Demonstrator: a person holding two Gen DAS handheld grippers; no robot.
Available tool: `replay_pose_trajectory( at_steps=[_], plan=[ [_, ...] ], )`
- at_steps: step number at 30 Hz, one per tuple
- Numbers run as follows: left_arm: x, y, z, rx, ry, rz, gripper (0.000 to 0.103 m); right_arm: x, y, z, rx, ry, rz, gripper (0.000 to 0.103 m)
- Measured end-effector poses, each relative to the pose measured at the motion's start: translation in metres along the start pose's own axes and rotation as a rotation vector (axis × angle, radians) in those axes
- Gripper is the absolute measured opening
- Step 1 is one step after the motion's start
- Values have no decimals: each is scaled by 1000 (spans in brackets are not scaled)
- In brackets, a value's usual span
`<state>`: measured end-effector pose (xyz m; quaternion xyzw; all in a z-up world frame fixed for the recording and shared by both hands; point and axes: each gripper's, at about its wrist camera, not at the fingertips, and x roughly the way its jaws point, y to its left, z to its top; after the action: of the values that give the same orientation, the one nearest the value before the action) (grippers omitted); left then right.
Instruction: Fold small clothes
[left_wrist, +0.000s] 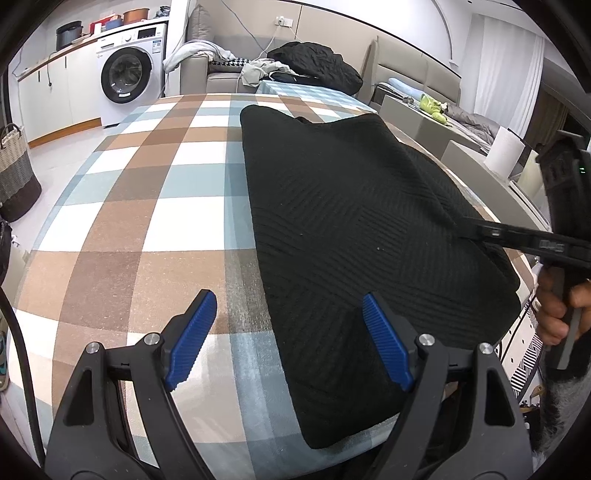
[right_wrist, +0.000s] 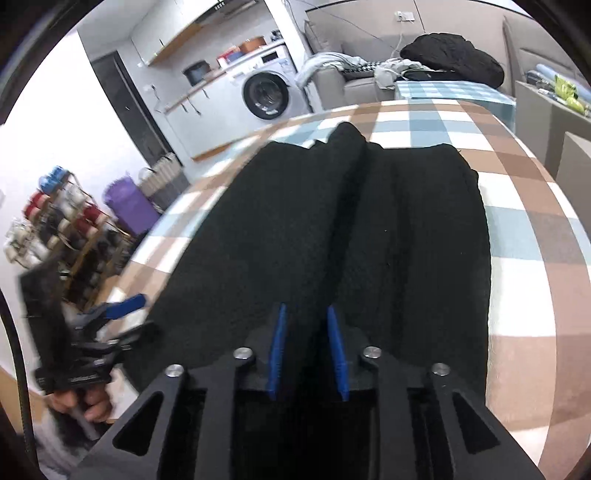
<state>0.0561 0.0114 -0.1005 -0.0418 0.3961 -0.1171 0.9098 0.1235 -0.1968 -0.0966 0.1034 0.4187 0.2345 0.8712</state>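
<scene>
A black ribbed knit garment (left_wrist: 354, 229) lies on the checked tablecloth (left_wrist: 147, 192), partly folded lengthwise. My left gripper (left_wrist: 288, 314) is open and empty, its blue pads straddling the garment's near left edge above the cloth. My right gripper (right_wrist: 306, 332) is shut on a raised fold of the black garment (right_wrist: 332, 229), pinching it between the blue pads. In the left wrist view the right gripper (left_wrist: 476, 230) reaches in from the right and grips the garment's right edge. In the right wrist view the left gripper (right_wrist: 122, 314) shows at the lower left, open.
A washing machine (left_wrist: 127, 72) and a woven basket (left_wrist: 14, 177) stand left of the table. A sofa with a dark heap of clothes (left_wrist: 317, 64) is behind it. A paper roll (left_wrist: 504, 151) stands at the right. A shelf rack (right_wrist: 62, 229) is left.
</scene>
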Motion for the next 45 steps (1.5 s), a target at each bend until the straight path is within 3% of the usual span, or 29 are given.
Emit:
replay_pose_trajectory(
  at_steps=[3, 5, 7, 10, 12, 13, 15, 18, 21, 26, 30, 32, 34, 35, 37, 41, 45],
  plan=[
    [0, -2, -1, 5, 2, -1, 80, -4, 4, -8, 7, 16, 56, 37],
    [0, -3, -1, 7, 3, -4, 80, 3, 13, -13, -28, 39, 32, 35],
    [0, -3, -1, 7, 3, -5, 80, 8, 19, -13, -56, 44, 5, 12],
    [-2, -2, -1, 2, 0, -7, 80, 0, 24, -5, -69, -6, 6, 9],
    [-1, -3, -1, 3, 3, -7, 80, -1, 24, -3, -80, -8, -49, 9],
    [-1, -3, -2, 6, 3, -6, 80, 2, 21, -5, -72, 12, -91, 15],
    [-2, -4, -2, 12, 1, -3, 80, 4, 10, -8, -35, 64, -69, 20],
    [-4, -5, -2, 13, -6, -4, 80, -18, -4, -12, 23, 8, -19, 44],
    [-3, -8, -1, 20, -3, -10, 80, -32, -19, -11, 65, -34, 0, 56],
    [2, -10, 0, 23, 5, -13, 80, -4, -36, 3, 145, 21, 93, 56],
    [3, -6, 3, 6, 6, -5, 80, 25, -32, 27, 102, 39, 59, 56],
    [4, -4, 4, -2, 7, -4, 80, 38, -28, 39, 71, 38, 23, 50],
    [3, -2, 6, -3, 1, 0, 80, 48, -22, 47, 31, 55, -11, 14],
    [3, -2, 7, -3, -2, 2, 80, 50, -20, 49, 24, 58, -3, 13],
    [-2, 0, 8, -16, -14, 4, 80, 36, -6, 52, -39, -20, -24, 10],
    [-11, 4, 14, -53, -25, -57, 80, -7, 9, 58, -86, -141, -30, 10],
    [-10, 0, 13, -22, -27, -35, 81, -5, -15, 55, -67, -77, -145, 10]
  ],
)
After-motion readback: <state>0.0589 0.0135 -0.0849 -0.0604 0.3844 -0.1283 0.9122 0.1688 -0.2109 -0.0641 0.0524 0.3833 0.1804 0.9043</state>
